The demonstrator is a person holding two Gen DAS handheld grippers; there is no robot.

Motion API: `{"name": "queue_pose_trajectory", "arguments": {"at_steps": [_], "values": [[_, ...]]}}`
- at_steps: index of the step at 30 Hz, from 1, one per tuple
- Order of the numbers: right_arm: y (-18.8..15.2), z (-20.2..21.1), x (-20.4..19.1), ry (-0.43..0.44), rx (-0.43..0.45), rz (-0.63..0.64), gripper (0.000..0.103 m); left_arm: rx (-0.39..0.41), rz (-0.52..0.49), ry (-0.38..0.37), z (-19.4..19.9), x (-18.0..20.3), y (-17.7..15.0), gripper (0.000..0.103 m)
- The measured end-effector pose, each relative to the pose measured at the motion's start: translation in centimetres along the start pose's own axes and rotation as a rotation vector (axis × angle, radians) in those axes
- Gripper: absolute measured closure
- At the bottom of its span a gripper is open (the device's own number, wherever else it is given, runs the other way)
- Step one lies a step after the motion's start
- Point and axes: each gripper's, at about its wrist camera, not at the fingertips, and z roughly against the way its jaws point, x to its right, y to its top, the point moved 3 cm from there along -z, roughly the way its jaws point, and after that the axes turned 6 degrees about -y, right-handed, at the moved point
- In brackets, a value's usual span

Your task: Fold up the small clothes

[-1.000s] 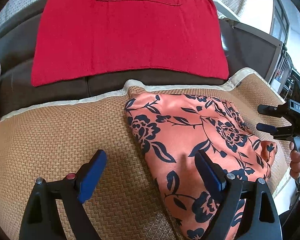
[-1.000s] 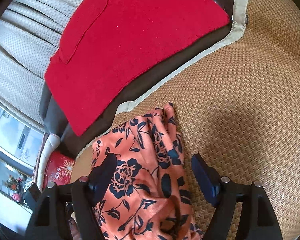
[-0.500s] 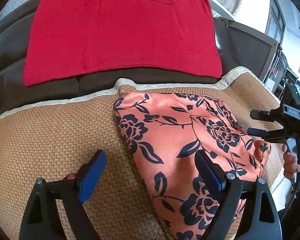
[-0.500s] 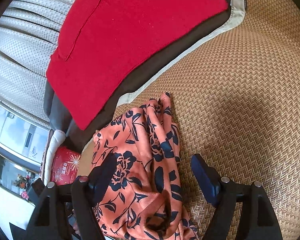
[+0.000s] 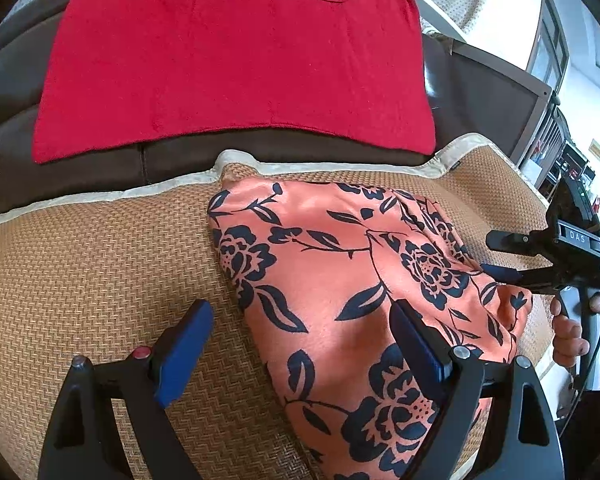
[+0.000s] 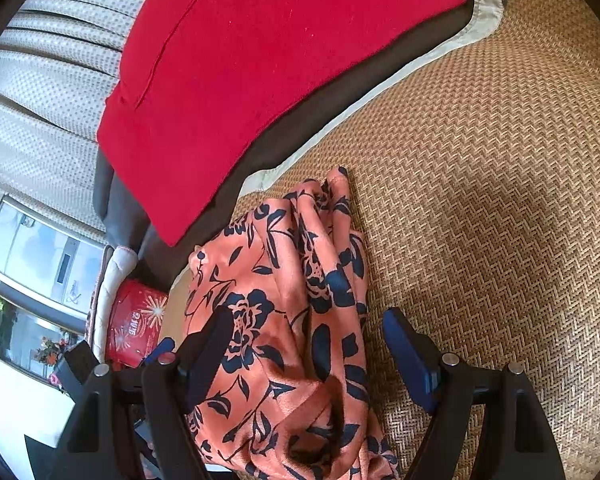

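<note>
I hold my left gripper spread wide above the near left edge of the orange floral garment, and my right gripper likewise spread over its bunched right end, each pinching nothing, probably so both can take an edge for the fold. The garment lies on the woven mat of the sofa, below the red towel. It looks satiny, smooth on the left, and rumpled into ridges on the right, though I cannot tell what kind of garment it is.

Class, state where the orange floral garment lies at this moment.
In the left wrist view the orange floral garment lies right of centre on the woven mat, just in front of the red towel.
</note>
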Motion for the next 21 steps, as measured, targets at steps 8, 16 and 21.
{"name": "queue_pose_trajectory", "arguments": {"at_steps": [8, 16, 21], "values": [[-0.1, -1.2, 0.1, 0.014, -0.035, -0.001, 0.023, -0.044, 0.047, -0.117, -0.7, 0.0, -0.1, 0.013], [-0.3, -2.6, 0.1, 0.039, -0.072, -0.002, 0.023, -0.11, 0.221, -0.301, -1.5, -1.3, -0.7, 0.013], [-0.9, -4.2, -0.3, 0.052, -0.113, -0.001, 0.023, -0.133, 0.244, -0.321, -2.2, -1.3, -1.0, 0.013]]}}
